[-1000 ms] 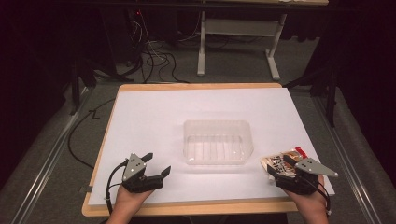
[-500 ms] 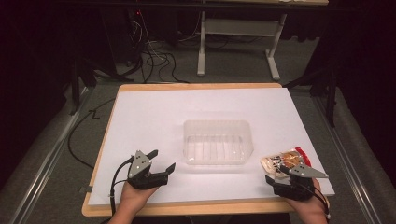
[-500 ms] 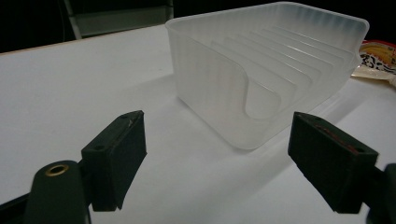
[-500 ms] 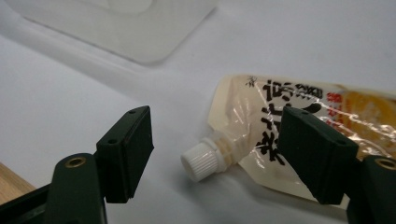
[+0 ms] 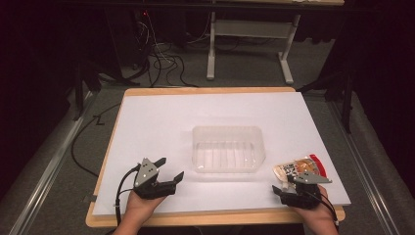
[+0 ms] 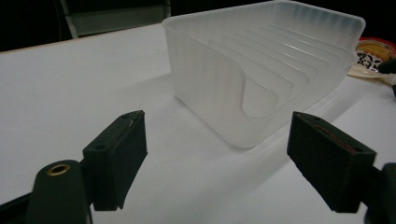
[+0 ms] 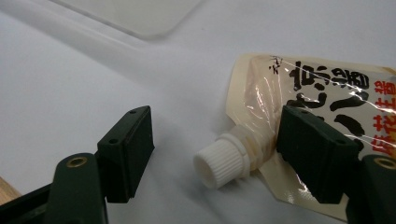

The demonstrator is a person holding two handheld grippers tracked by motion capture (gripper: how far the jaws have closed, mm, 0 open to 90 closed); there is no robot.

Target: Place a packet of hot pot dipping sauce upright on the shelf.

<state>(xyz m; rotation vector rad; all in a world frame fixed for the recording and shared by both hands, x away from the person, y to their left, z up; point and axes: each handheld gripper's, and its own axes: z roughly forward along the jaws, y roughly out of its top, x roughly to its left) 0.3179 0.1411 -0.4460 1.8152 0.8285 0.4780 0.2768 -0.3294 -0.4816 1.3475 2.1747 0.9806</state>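
a spouted sauce pouch [image 7: 327,107] is lying flat on the white table [image 5: 161,132], just right of the clear ribbed bin [image 5: 226,148], its white screw cap [image 7: 222,163] sitting between the right gripper's [image 5: 285,188] released jaws. the slick film may be slipping or the cap rolling if they pinch off-centre. the bin is sitting empty. the left gripper [image 5: 169,169], also released, is hovering to the bin's left.

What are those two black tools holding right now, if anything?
Nothing. The left tool stands open before the clear tray; the right tool is open around the pouch's white cap, not gripping it.
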